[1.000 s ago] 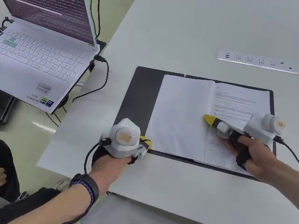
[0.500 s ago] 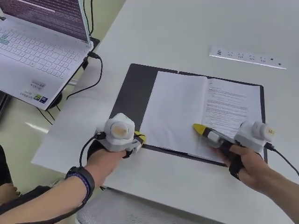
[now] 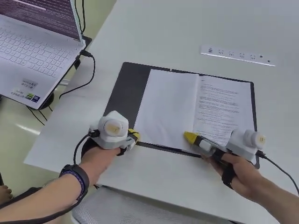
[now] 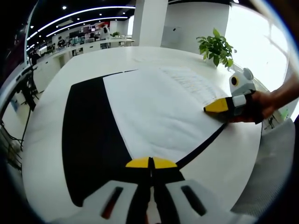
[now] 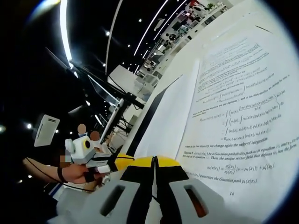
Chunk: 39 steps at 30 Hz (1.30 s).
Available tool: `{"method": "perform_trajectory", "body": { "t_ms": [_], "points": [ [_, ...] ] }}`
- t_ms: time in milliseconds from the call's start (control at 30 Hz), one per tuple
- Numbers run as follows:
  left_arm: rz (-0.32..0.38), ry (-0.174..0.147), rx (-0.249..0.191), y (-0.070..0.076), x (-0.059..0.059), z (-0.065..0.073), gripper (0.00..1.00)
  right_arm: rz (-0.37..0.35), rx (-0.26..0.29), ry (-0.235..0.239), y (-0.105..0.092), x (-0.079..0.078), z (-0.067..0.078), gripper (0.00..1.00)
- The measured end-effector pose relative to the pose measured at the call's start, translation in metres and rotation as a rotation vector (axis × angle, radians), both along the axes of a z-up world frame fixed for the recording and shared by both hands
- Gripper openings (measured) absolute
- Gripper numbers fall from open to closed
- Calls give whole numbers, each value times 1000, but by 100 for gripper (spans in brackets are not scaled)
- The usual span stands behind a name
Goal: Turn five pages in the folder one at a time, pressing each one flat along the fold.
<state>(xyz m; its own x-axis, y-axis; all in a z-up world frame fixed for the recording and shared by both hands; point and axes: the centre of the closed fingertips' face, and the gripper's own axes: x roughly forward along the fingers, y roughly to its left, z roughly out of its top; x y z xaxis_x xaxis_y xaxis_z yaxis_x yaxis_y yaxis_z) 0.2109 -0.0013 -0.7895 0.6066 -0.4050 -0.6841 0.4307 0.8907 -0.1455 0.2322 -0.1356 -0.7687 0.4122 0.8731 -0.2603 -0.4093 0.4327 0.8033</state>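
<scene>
An open black folder (image 3: 124, 93) lies on the white table, with a blank turned page (image 3: 166, 107) on its left and a printed page (image 3: 222, 109) on its right. My right gripper (image 3: 189, 136) is shut, and its yellow tips rest low on the fold near the pages' front edge. In the right gripper view the gripper (image 5: 155, 162) points along the printed page (image 5: 233, 102). My left gripper (image 3: 133, 136) is shut and sits at the folder's front left corner. In the left gripper view it (image 4: 150, 163) lies over the black cover (image 4: 88, 140), facing the right gripper (image 4: 217, 106).
A white laptop (image 3: 32, 51) stands at the far left, its black cable (image 3: 81, 79) trailing toward the folder. A white power strip (image 3: 238, 55) lies behind the folder. The table's front edge (image 3: 154, 193) runs just under both hands. A potted plant (image 4: 216, 46) stands far off.
My right gripper has slid down the fold toward the pages' front edge. The left gripper has stayed at the folder's front left corner. The head camera has shifted.
</scene>
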Motion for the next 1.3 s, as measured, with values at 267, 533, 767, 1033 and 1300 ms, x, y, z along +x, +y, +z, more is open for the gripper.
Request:
{"method": "perform_trajectory", "body": {
  "t_ms": [267, 533, 767, 1033, 1300],
  "points": [
    [1, -3, 0, 0, 0, 0, 0, 22, -16, 1, -1, -16, -4, 0],
    [6, -6, -2, 0, -1, 0, 0, 11, -37, 12, -3, -25, -7, 0],
    [8, -3, -1, 0, -1, 0, 0, 50, -59, 36, 0, -45, -10, 0],
    [18, 21, -9, 1, -1, 0, 0, 15, -47, 10, -8, -44, 5, 0],
    [37, 16, -43, -11, -7, 11, 5, -37, -81, -9, -27, -42, 10, 0]
  ]
}}
